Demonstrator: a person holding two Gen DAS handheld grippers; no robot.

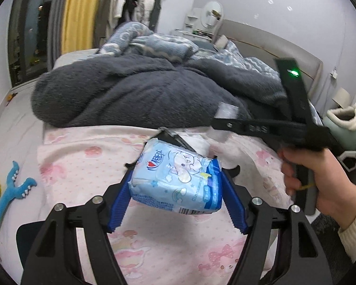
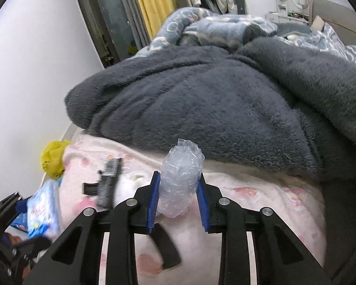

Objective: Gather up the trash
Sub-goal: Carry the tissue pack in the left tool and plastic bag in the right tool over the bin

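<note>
My left gripper [image 1: 176, 177] is shut on a light blue tissue packet [image 1: 175, 180] with a cartoon print, held above the pink bedsheet [image 1: 87, 166]. The packet also shows in the right wrist view [image 2: 41, 210] at the lower left. My right gripper [image 2: 179, 184] is shut on a roll of clear bubble wrap [image 2: 180, 180], which stands up between the blue pads [image 2: 154, 201]. In the left wrist view the right gripper [image 1: 222, 123] reaches in from the right, held by a hand [image 1: 318, 180], with the bubble wrap [image 1: 225, 112] at its tip.
A dark grey fleece blanket [image 2: 213, 99] is heaped across the bed behind both grippers. A crumpled yellow bag [image 2: 53, 158] lies at the bed's left edge. A blue toy [image 1: 9, 192] lies on the sheet at the left. A black comb-like object [image 2: 106, 182] lies on the sheet.
</note>
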